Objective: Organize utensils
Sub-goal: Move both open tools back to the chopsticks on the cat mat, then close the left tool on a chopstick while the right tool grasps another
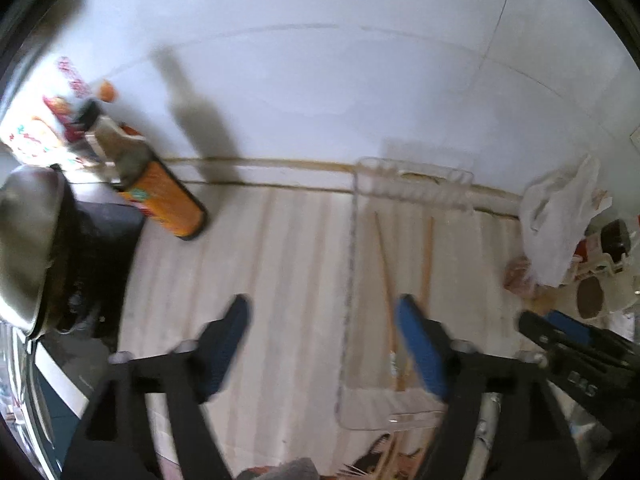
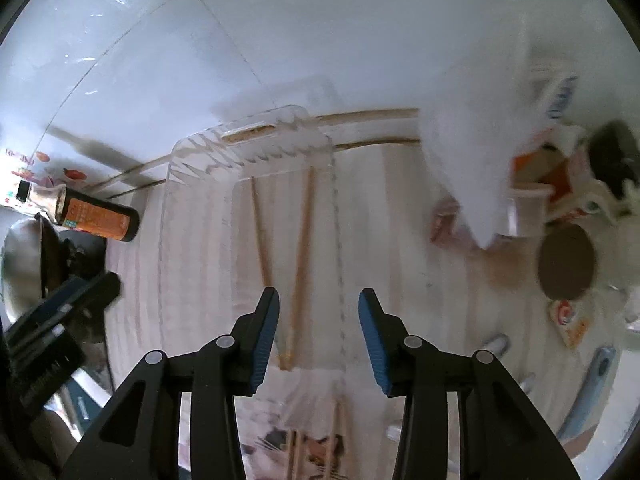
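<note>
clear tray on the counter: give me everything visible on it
The clear tray looks like transparent plastic, rectangular, with rounded corners and low ribbed walls. It sits flat on the pale striped counter, its far end near the white wall. Two wooden chopsticks lie lengthwise inside. Neither gripper touches it; both jaws are open.

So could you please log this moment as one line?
left gripper open, empty | right gripper open, empty | two chopsticks in clear tray

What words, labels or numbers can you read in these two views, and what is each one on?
"D4S", blurred and uncertain: on the right gripper body, left wrist view.
Orange bottle label: print too blurred to read.
Packaging by the wall: red lettering, unreadable.
Left gripper body: white lettering, too smeared to read.
</note>
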{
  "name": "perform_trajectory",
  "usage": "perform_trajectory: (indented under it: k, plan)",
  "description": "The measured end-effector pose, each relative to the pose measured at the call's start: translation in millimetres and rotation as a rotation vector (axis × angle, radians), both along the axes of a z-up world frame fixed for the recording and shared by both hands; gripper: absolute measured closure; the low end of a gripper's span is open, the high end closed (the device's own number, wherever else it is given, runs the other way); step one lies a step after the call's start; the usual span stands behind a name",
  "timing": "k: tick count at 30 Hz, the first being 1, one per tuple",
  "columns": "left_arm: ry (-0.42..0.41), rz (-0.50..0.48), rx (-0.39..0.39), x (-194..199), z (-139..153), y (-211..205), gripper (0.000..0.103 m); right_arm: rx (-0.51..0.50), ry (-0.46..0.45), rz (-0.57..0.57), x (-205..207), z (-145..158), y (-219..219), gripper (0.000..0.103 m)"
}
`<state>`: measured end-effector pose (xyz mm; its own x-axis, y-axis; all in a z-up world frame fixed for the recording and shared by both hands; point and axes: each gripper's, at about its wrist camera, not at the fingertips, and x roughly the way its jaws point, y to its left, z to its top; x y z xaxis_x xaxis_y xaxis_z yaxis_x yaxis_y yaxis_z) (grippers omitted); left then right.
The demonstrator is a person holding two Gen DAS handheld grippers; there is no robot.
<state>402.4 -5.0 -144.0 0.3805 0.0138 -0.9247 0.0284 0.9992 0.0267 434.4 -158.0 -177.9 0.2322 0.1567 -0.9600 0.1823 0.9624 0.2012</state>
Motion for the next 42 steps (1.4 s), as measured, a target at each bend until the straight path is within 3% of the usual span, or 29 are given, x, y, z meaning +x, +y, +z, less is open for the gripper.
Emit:
perform_trajectory:
  k: [1, 5, 7, 10, 14, 15, 16, 17, 19, 22, 26, 30, 32, 33, 35, 42]
  plan:
    - [-0.027, 0.002, -0.009, -7, 2, 4, 0.001, -0.026, -0.012, -0.004, -7, 4, -1, 0.051]
    - [-0.074, 0.003, 0.022, -29, 1, 9, 0.000, -0.101, -0.103, -0.024, -42, 18, -2, 0.021]
    - [-0.091, 0.008, 0.017, -40, 0, 10, 0.000, -0.113, -0.156, -0.035, -59, 22, -4, 0.014]
    - [-0.108, 0.012, 0.009, -59, -1, 10, 0.000, -0.165, -0.242, -0.042, -86, 28, -1, 0.014]
    - [-0.085, -0.002, 0.022, -90, -17, 9, 0.000, -0.152, -0.250, -0.051, -118, 22, 1, 0.014]
    - [-0.058, -0.008, 0.021, -100, -25, 9, 0.000, -0.147, -0.235, -0.049, -126, 17, 2, 0.015]
    - [-0.036, -0.012, 0.015, -107, -33, 10, 0.000, -0.140, -0.221, -0.047, -135, 13, 2, 0.025]
    - [-0.006, -0.016, 0.010, -114, -44, 10, 0.001, -0.124, -0.198, -0.045, -146, 5, 2, 0.043]
    - [0.092, -0.032, -0.008, -130, -72, 8, 0.002, -0.086, -0.140, -0.037, -162, -15, 4, 0.068]
    - [0.226, -0.071, -0.044, -149, -112, 0, 0.020, -0.022, -0.036, -0.040, -182, -54, -1, 0.087]
    - [0.317, -0.122, -0.073, -161, -147, -15, 0.049, -0.009, 0.047, -0.051, -201, -86, -10, 0.087]
    - [0.364, -0.160, -0.129, -165, -164, -29, 0.060, -0.017, 0.078, -0.060, -210, -98, -16, 0.087]
    - [0.382, -0.164, -0.137, -165, -170, -33, 0.079, -0.017, 0.086, -0.068, -213, -100, -19, 0.087]
    - [0.368, -0.165, -0.140, -166, -170, -34, 0.080, -0.016, 0.090, -0.068, -214, -100, -19, 0.087]
    - [0.363, -0.172, -0.172, -166, -170, -34, 0.097, -0.018, 0.093, -0.065, -216, -101, -19, 0.087]
    - [0.354, -0.079, -0.154, -171, -168, -15, 0.101, -0.006, 0.128, -0.013, -226, -111, 0, 0.087]
